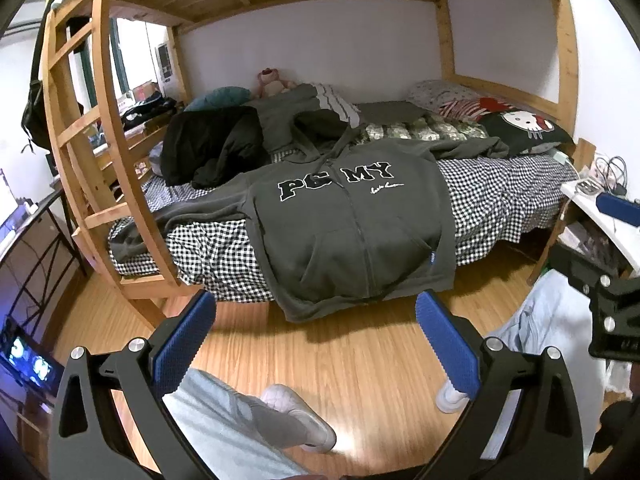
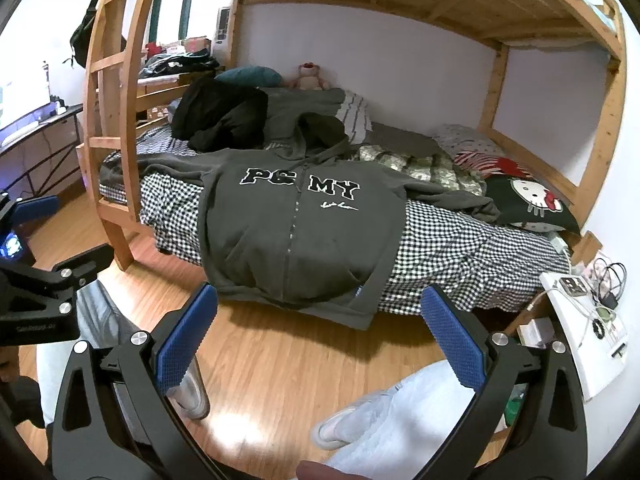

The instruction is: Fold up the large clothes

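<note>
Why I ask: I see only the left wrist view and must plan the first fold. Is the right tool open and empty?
Observer: Yes. The right tool is open, its blue ribbed fingers wide apart with nothing between them. It is short of the dark grey zip hoodie spread on the black-and-white checked bed.
Operator: Anything near its right side to mind?
Observer: A white side table stands just beyond its right finger, carrying a white power strip and tangled dark cables.
</note>
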The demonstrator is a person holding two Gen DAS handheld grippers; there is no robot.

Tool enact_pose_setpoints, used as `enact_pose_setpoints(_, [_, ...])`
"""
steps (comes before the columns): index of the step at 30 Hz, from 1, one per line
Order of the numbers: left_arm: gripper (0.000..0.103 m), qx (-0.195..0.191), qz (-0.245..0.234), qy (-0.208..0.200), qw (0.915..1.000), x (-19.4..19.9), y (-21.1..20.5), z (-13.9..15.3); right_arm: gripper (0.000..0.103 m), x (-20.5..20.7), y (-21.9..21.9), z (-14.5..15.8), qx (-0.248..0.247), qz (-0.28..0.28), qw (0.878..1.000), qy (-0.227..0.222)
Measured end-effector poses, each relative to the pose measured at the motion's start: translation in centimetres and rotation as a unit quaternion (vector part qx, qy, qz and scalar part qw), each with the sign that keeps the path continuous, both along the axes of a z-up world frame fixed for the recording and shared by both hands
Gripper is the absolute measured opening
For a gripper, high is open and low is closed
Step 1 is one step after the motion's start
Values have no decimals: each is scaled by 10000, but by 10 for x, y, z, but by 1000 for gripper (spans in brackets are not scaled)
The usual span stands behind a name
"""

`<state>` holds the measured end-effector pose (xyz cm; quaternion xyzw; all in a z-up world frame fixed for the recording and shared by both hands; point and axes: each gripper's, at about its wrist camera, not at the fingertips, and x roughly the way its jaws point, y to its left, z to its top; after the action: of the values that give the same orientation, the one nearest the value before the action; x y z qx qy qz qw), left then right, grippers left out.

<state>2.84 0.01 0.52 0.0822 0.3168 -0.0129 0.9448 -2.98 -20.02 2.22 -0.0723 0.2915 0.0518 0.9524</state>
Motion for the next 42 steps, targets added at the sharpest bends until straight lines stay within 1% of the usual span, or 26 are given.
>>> enact_pose_setpoints(2, [99,-44,16,66,10000,15,2,0,100,12,-2,2,202,143,9997,24])
enact_pose_setpoints(4, [99,-115,48,85,9999,30,4,-1,101,22,-5,3,575,392,9976,11])
enact_pose_setpoints(5, [99,-192,94,107,9997,40,6,-3,100,29,-11,3,902,508,9946,10])
enact_pose_setpoints(6, [99,-269,132,140,9995,49,8,-5,100,36,-15,2,1093,482,9928,-19])
enact_pose_setpoints(10, [99,-575,268,312,9975,99,15,-20,101,72,-25,-11,1190,134,9924,-270])
enact_pose_setpoints(12, [99,-726,322,342,9963,128,19,-31,101,98,-24,-19,1240,135,9916,-341])
enact_pose_setpoints(15, [99,-1031,419,342,9932,175,28,-52,101,141,-18,-35,1239,214,9911,-435])
enact_pose_setpoints(18, [99,-1345,619,312,9885,224,42,-75,101,187,-6,-48,1023,305,9919,-690])
enact_pose_setpoints(22, [99,-1581,886,191,9832,278,65,-98,101,251,24,-69,769,823,9915,-645])
enact_pose_setpoints(24, [99,-1883,1021,183,9766,304,86,-108,101,280,39,-78,525,1000,9916,-629])
enact_pose_setpoints(25, [99,-2100,1078,174,9716,319,99,-113,101,295,50,-83,404,1148,9905,-643])
enact_pose_setpoints(27, [99,-2418,1137,169,9635,339,122,-120,101,320,70,-91,170,1380,9880,-670])
enact_pose_setpoints(29, [99,-2823,1274,194,9506,363,151,-130,101,342,95,-96,-16,1674,9833,-716])
enact_pose_setpoints(30, [99,-3044,1337,202,9429,370,165,-134,101,349,105,-98,-78,1824,9805,-723])
enact_pose_setpoints(31, [99,-3323,1386,159,9328,378,180,-139,101,358,119,-99,-178,2000,9767,-751])
enact_pose_setpoints(32, [99,-3787,1443,101,9142,388,202,-147,101,367,134,-100,-308,2191,9719,-804])
enact_pose_setpoints(33, [99,-4115,1518,61,8986,396,220,-155,101,373,147,-101,-417,2343,9675,-855])
enact_pose_setpoints(34, [99,-4494,1583,4,8792,402,238,-163,101,378,159,-102,-533,2500,9625,-910])
enact_pose_setpoints(35, [99,-4900,1690,-97,8551,408,260,-174,101,385,173,-103,-667,2653,9571,-955])
enact_pose_setpoints(36, [99,-5187,1825,-189,8351,412,276,-183,101,395,193,-106,-863,2852,9492,-1015])
enact_pose_setpoints(37, [99,-5420,1956,-275,8168,415,291,-191,101,399,201,-108,-927,2941,9455,-1043])
enact_pose_setpoints(38, [99,-5650,2121,-343,7967,421,308,-202,101,404,214,-109,-1000,3062,9406,-1074])
enact_pose_setpoints(39, [99,-5766,2258,-344,7845,426,319,-209,101,411,228,-112,-1044,3215,9349,-1084])
enact_pose_setpoints(40, [99,-5839,2389,-326,7752,432,328,-216,101,419,238,-114,-1059,3342,9303,-1082])
enact_pose_setpoints(41, [99,-5909,2475,-331,7671,439,337,-220,101,428,252,-118,-1067,3462,9259,-1074])
enact_pose_setpoints(42, [99,-5936,2509,-349,7638,446,342,-222,101,434,261,-121,-1063,3545,9229,-1067])
